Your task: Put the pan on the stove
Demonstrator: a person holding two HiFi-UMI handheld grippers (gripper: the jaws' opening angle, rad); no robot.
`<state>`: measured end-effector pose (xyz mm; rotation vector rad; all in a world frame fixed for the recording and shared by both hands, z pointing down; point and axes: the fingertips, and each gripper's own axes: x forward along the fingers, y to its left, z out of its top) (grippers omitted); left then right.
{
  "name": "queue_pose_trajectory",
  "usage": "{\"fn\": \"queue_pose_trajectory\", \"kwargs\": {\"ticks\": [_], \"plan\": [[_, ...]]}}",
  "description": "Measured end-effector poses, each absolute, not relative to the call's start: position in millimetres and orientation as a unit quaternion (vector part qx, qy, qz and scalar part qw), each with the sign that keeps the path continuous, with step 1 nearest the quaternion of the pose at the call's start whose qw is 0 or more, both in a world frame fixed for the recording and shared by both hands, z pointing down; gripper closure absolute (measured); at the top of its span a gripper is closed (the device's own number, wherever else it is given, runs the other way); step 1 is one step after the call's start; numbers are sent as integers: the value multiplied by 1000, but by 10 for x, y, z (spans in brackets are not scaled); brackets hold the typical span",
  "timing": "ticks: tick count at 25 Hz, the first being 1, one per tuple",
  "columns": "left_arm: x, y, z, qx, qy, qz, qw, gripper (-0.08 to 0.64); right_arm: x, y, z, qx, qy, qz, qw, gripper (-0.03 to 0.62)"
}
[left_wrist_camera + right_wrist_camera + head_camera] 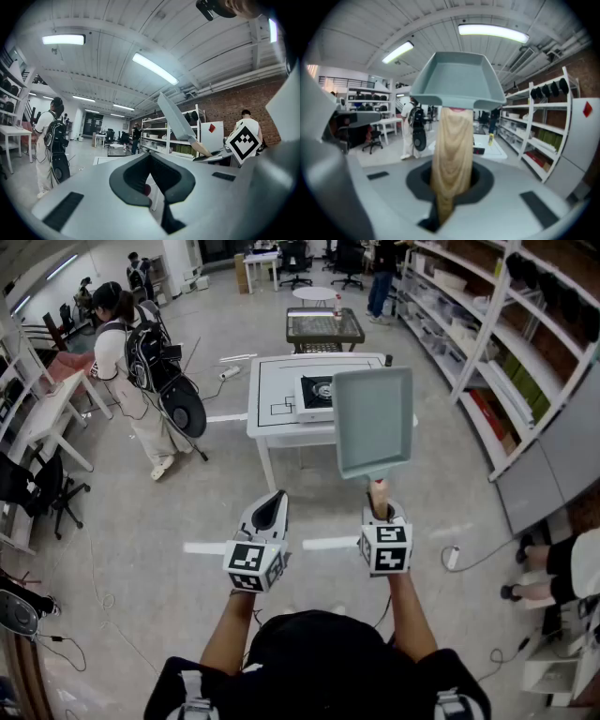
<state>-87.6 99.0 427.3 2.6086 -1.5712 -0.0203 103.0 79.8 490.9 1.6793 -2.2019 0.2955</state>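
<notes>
Wooden handle [451, 154] of grey pan [373, 421] clamped in right claw [379, 510]; left claw [273, 501] closed, empty.

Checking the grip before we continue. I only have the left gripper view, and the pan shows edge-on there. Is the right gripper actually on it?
Observer: Yes. In the right gripper view, the right gripper is shut on the wooden handle of the pan.
Operator: Stove? Can't make it out here.
Observer: The head view shows the stove on the white table ahead, with nothing on its burner.
Operator: Pan on it?
Observer: No. The pan is held in the air. In the head view it sits right of the stove and overlaps the table's right side.
</notes>
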Motion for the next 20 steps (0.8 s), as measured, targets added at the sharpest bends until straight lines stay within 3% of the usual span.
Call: {"fn": "queue_pose_trajectory", "kwargs": {"ticks": [20], "plan": [[-389,879,4375,852,-521,-4,53,535,1388,667,5022,571,-792,120,180,548]]}}
